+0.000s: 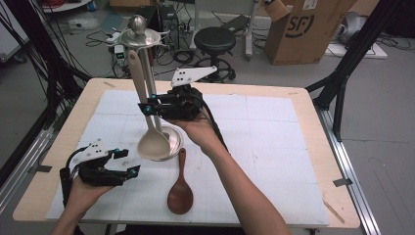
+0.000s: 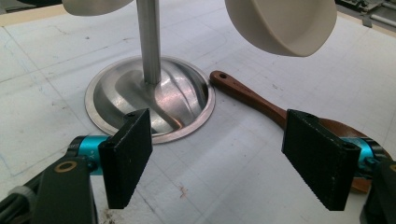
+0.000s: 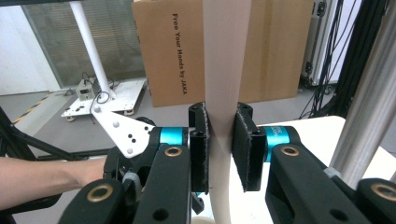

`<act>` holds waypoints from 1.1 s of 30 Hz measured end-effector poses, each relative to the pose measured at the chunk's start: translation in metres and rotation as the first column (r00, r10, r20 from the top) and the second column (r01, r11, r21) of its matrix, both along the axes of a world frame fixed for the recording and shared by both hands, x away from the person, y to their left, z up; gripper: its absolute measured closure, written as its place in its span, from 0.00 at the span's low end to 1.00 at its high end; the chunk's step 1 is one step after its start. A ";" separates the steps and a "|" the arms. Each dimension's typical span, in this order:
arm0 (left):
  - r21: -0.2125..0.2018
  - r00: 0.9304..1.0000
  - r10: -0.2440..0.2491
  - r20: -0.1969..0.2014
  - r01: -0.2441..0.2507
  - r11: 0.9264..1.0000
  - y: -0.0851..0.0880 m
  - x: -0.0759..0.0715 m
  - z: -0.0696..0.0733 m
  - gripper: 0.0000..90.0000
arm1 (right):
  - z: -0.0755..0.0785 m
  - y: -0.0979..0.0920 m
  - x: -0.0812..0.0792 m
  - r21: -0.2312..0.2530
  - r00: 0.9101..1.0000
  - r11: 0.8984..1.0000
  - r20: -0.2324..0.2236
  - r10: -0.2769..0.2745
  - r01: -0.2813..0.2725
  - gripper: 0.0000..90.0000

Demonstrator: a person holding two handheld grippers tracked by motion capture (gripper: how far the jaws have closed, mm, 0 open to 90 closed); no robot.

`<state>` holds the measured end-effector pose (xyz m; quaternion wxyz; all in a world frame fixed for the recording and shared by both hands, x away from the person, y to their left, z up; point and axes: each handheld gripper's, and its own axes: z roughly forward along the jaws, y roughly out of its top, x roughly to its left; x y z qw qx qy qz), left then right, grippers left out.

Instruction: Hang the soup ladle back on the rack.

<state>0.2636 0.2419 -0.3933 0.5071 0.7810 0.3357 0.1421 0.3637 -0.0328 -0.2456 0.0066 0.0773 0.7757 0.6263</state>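
The cream spoon (image 1: 149, 122) looks light, stiff and smooth, hanging beside the steel stand (image 1: 147, 73), with the right gripper (image 1: 152, 108) clamped mid-handle, a sound hold, while the left gripper (image 1: 128, 163) gapes empty.

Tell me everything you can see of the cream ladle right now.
The cream ladle looks like smooth matte plastic: a long flat handle and a deep round bowl. It hangs near upright, bowl down, beside the steel pole of the rack, above the rack's round base. The right gripper is shut on its handle partway up, pads pressing both flat faces. Whether its top is hooked on the rack is unclear. The brown wooden spoon lies apart.
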 end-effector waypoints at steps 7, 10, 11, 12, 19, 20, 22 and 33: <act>-0.003 1.000 -0.001 0.001 0.001 1.000 0.000 0.000 0.000 0.28 | 0.001 0.000 -0.001 0.001 1.000 1.000 0.003 -0.001 0.001 0.86; -0.002 1.000 -0.001 0.001 0.001 1.000 0.000 0.000 0.000 0.28 | 0.001 -0.002 0.000 0.006 1.000 1.000 0.002 -0.006 0.006 0.86; -0.003 1.000 -0.003 -0.001 0.003 1.000 -0.001 0.000 0.000 0.28 | 0.001 -0.002 0.000 0.005 1.000 1.000 -0.001 -0.006 0.006 0.86; -0.002 1.000 -0.002 -0.001 0.002 1.000 -0.001 0.000 0.000 0.28 | 0.001 -0.002 0.000 0.006 1.000 1.000 0.000 -0.007 0.007 0.86; 0.000 1.000 -0.004 -0.001 0.004 1.000 -0.001 0.000 0.000 0.28 | -0.001 -0.003 0.004 0.005 1.000 1.000 -0.020 -0.012 0.013 0.86; 0.001 1.000 -0.004 -0.001 0.004 1.000 -0.001 0.000 0.000 0.28 | -0.001 -0.003 0.006 0.006 1.000 1.000 -0.016 -0.012 0.012 0.86; 0.002 1.000 -0.003 -0.001 0.003 1.000 -0.001 0.001 0.000 0.28 | -0.002 -0.002 0.007 0.003 1.000 1.000 -0.019 -0.017 0.017 0.86; -0.003 1.000 -0.005 0.000 0.005 1.000 -0.001 0.001 0.000 0.28 | -0.004 0.001 0.014 -0.003 0.999 0.999 -0.035 -0.038 0.038 0.86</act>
